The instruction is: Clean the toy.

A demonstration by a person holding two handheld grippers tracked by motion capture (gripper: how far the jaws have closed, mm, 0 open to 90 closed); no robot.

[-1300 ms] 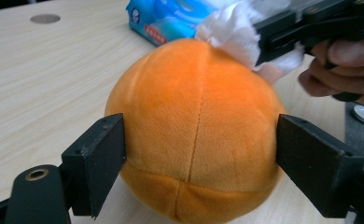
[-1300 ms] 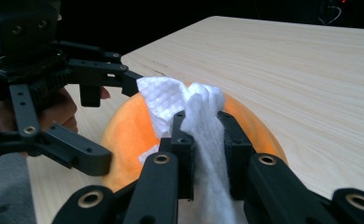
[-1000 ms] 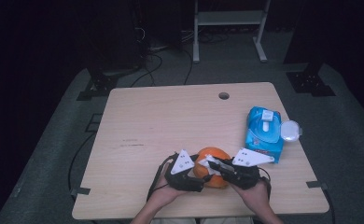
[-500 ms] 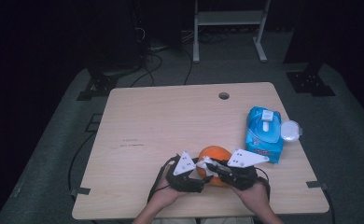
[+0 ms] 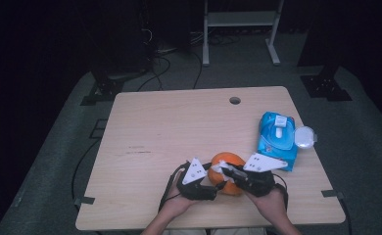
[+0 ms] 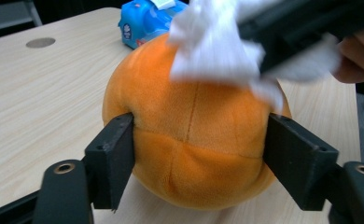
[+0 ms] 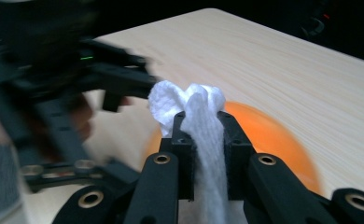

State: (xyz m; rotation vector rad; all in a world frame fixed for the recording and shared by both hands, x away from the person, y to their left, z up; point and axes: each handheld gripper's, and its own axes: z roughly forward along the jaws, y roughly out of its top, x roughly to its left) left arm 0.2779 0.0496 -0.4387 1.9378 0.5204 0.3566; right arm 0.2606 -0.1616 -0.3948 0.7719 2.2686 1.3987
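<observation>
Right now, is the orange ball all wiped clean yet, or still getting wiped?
Still in progress. Done: a white wipe is out of the blue pack. In hand: the left gripper clamps the plush orange ball while the right gripper presses the wipe on its top. Whether it is clean, I cannot tell.

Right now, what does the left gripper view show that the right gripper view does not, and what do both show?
Left gripper view alone: the left tongs clamping the sides of the round orange plush ball, the blue plastic wipes pack, and the round hole in the table.
Right gripper view alone: the right tongs shut on the white crumpled wipe.
Both: ball, wipe, light wooden table.
</observation>
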